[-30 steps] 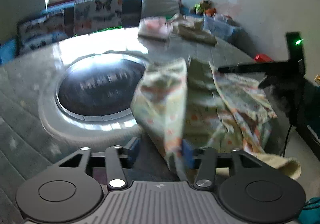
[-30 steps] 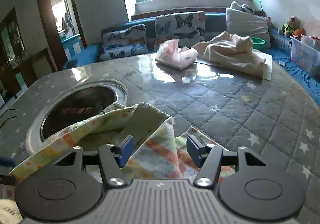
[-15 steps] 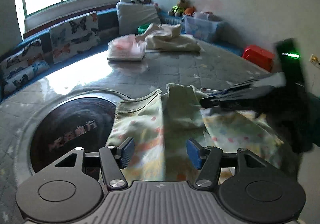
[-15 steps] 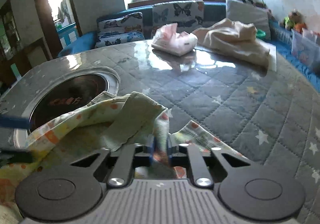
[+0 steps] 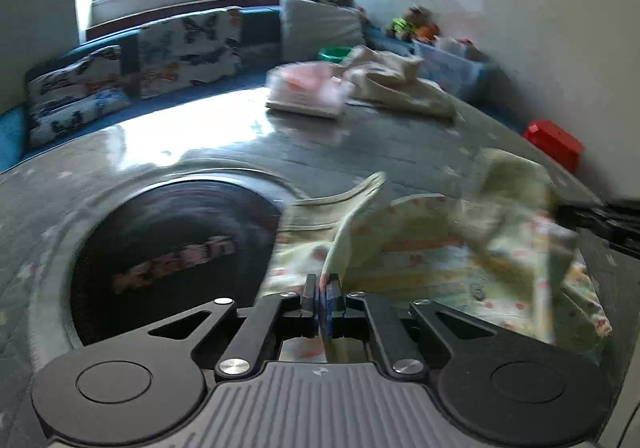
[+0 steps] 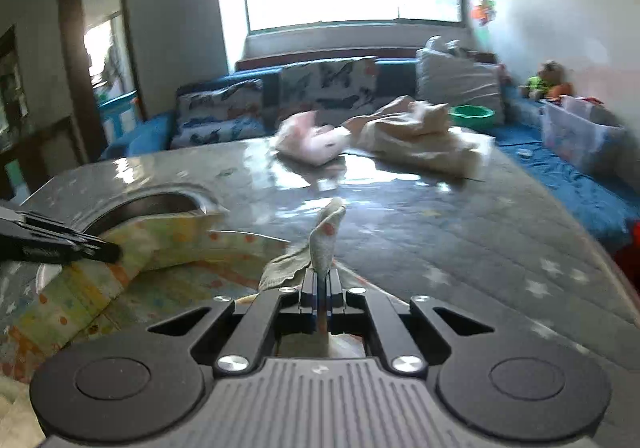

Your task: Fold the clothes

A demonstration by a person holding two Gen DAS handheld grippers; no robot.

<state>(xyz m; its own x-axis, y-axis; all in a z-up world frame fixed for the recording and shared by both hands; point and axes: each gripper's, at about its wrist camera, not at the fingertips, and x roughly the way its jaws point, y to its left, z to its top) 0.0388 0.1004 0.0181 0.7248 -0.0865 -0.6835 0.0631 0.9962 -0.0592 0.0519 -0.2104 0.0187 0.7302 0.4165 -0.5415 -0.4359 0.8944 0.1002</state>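
A pale yellow patterned garment lies on the grey quilted table, partly over the round dark inset. My left gripper is shut on a fold of its near left edge. My right gripper is shut on another fold of the same garment, which sticks up between the pads. The right gripper's fingers show at the right in the left wrist view. The left gripper's fingers show at the left in the right wrist view. The cloth stretches between the two grippers.
A round dark inset with a metal rim sits in the table. A pink folded garment and a beige pile lie at the far side. A red box is off the right edge. A blue sofa with cushions stands behind.
My left gripper has shut on the garment's edge; it was open half a second ago. The right gripper, shut since half a second ago, has lifted its fold, and the cloth has spread between them.
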